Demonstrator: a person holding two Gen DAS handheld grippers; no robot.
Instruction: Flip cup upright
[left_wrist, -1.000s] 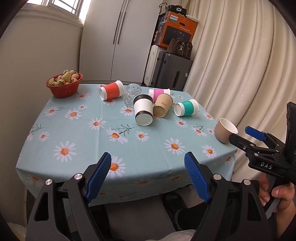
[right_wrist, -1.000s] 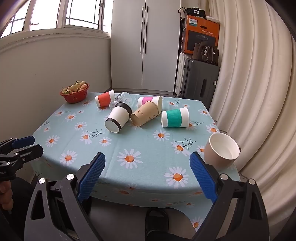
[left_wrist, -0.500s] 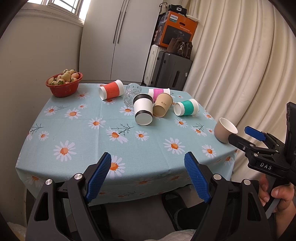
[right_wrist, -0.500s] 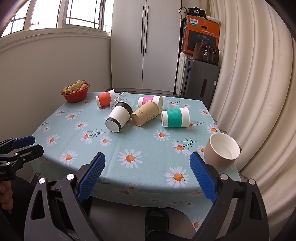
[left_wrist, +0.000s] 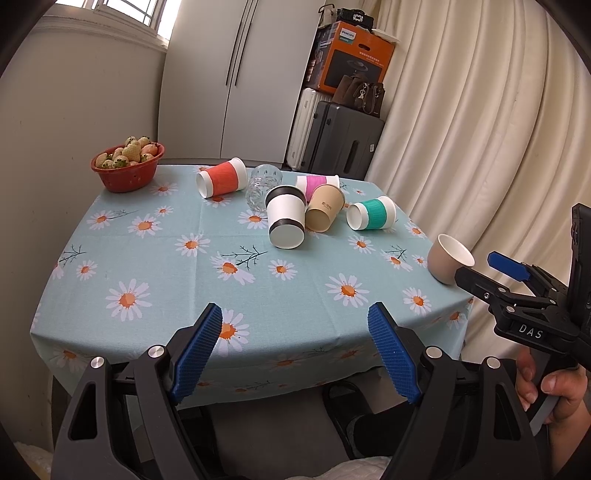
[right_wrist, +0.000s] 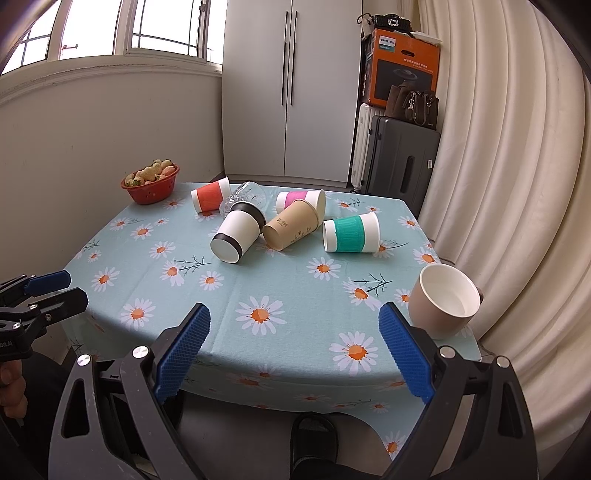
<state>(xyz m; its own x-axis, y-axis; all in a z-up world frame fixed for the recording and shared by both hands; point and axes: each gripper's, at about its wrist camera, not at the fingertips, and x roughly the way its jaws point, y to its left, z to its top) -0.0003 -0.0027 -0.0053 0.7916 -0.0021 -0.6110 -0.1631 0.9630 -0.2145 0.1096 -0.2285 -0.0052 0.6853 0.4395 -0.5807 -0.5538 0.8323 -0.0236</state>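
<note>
Several paper cups lie on their sides mid-table: a red-sleeved cup (left_wrist: 221, 178), a black-and-white cup (left_wrist: 285, 220), a pink-sleeved cup (left_wrist: 317, 183), a brown cup (left_wrist: 324, 208) and a green-sleeved cup (left_wrist: 371, 218). A clear glass (left_wrist: 263, 186) lies among them. A beige cup (right_wrist: 443, 301) stands upright at the table's right edge. My left gripper (left_wrist: 295, 350) is open and empty, short of the table's near edge. My right gripper (right_wrist: 291, 349) is open and empty, over the near edge, left of the beige cup.
A red bowl of strawberries (left_wrist: 127, 168) sits at the far left corner. The daisy tablecloth (left_wrist: 166, 266) hangs over the table edges. A curtain (right_wrist: 517, 184) hangs close on the right. Suitcases (right_wrist: 400, 162) and a cupboard stand behind the table.
</note>
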